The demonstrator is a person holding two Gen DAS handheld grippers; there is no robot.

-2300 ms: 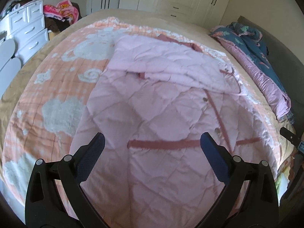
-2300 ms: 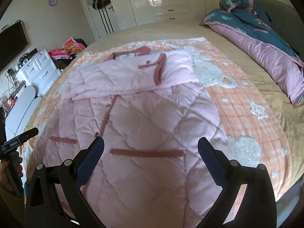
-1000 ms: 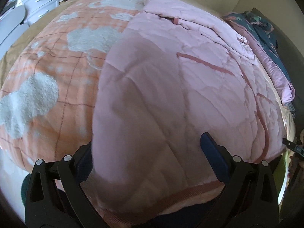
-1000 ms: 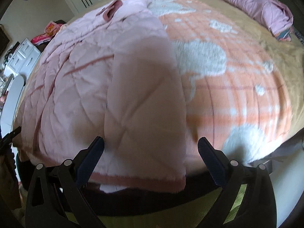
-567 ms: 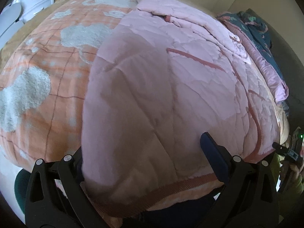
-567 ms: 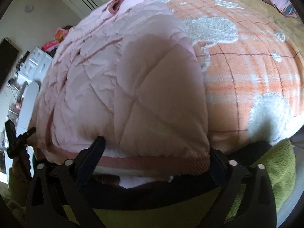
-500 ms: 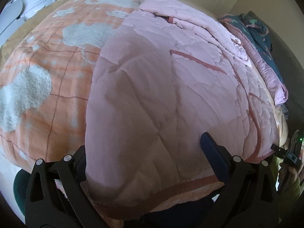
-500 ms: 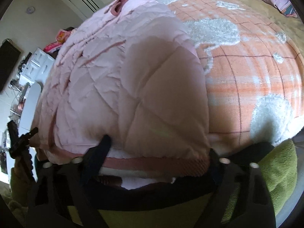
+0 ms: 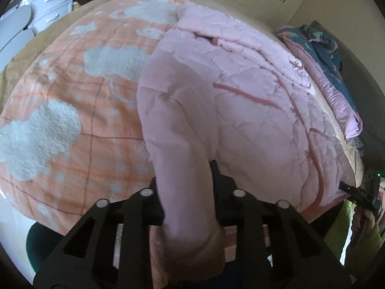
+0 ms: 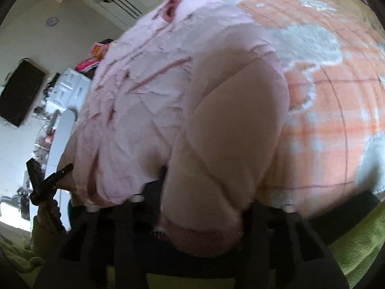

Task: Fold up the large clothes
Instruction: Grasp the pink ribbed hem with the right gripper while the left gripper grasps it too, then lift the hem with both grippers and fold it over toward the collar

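Pink quilted coat lies spread on the bed's orange blanket, hem at the near edge. Left gripper has just closed, clamped on a bunched hem corner; right gripper likewise just closed on the other hem corner. Risk: padding is thick & slippery, so a pinch w/ only the outer layer could slip mid-lift, or uneven pull skews the fold.

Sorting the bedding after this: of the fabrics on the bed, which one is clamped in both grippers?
The pink quilted coat, near hem pinched by the left gripper and right gripper; the orange blanket beneath lies ungripped.
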